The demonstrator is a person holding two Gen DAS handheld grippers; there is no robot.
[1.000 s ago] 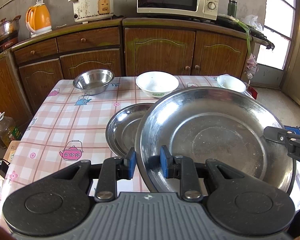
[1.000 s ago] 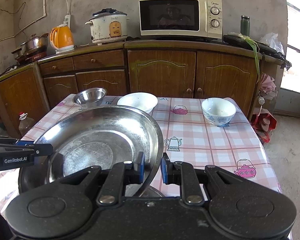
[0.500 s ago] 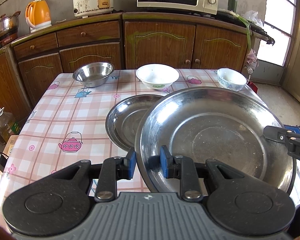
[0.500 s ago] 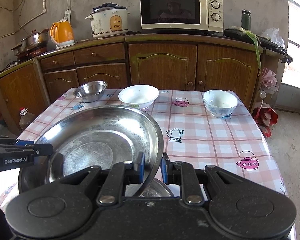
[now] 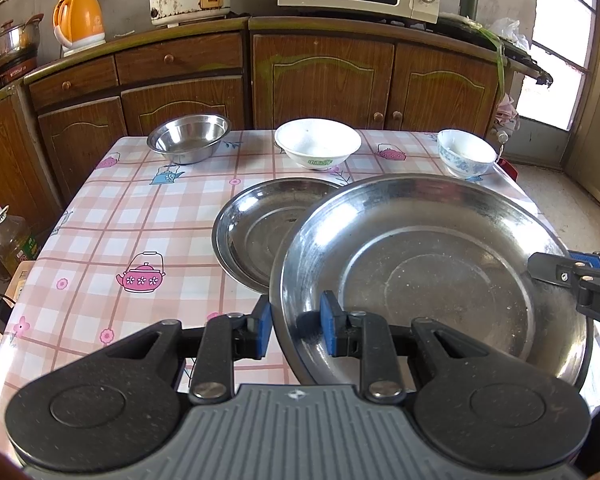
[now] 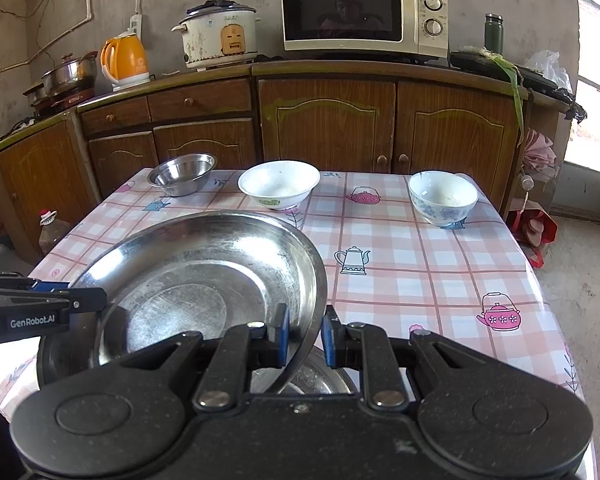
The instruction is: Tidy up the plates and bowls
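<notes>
Two hand-held grippers share one load. My left hand-held gripper (image 5: 292,322) pinches the near-left rim of the large steel plate (image 5: 432,276), and my right hand-held gripper (image 6: 304,334) pinches the opposite rim. The plate hangs tilted above the table (image 6: 412,264), partly over a smaller steel plate (image 5: 260,232). It looks rigid, fairly light and slick — thin rim, smooth metal — so I judge the edge the only sound place to grip, from both sides. Both grippers slope downward toward the table. Beyond stand a steel bowl (image 5: 188,138), a white bowl (image 5: 318,144) and a blue-patterned bowl (image 5: 466,154).
</notes>
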